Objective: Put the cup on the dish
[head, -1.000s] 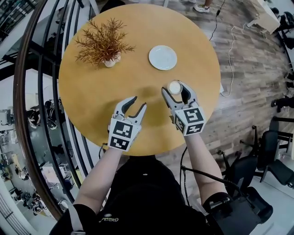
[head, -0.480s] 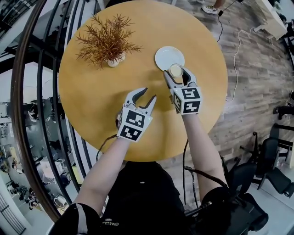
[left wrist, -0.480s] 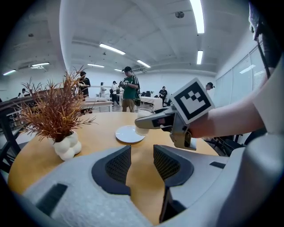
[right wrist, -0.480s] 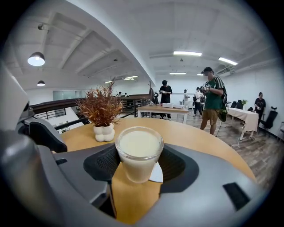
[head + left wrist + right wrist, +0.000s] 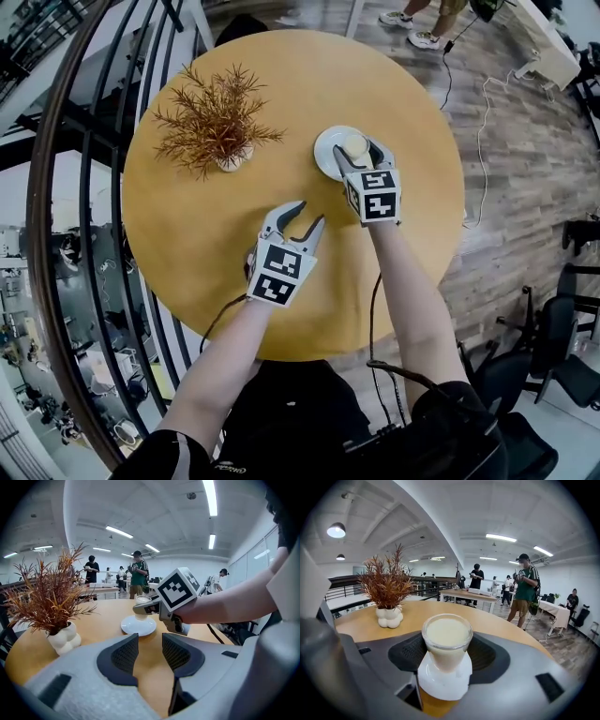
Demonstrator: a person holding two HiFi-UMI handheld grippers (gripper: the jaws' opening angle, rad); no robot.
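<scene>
The cup [image 5: 447, 639], a small clear glass filled with a pale creamy liquid, is gripped between the jaws of the right gripper [image 5: 447, 654], which are closed against its sides. Directly beneath these jaws and the cup, the white dish [image 5: 440, 684] is seen lying on the round wooden table [image 5: 206, 244]. The cup is held upright over the middle of the dish, but whether its base is touching the dish cannot be told. Beyond the right jaws and to their left, a dried reddish plant [image 5: 387, 585] in a knobbly white pot is seen, well apart from the dish. The jaws of the left gripper [image 5: 149, 651] are held apart, with nothing between them and only bare tabletop below. Straight ahead of the left jaws the dish and the cup are seen, with the right gripper reaching in over them from the right. The plant is placed ahead and to the left of those jaws.
</scene>
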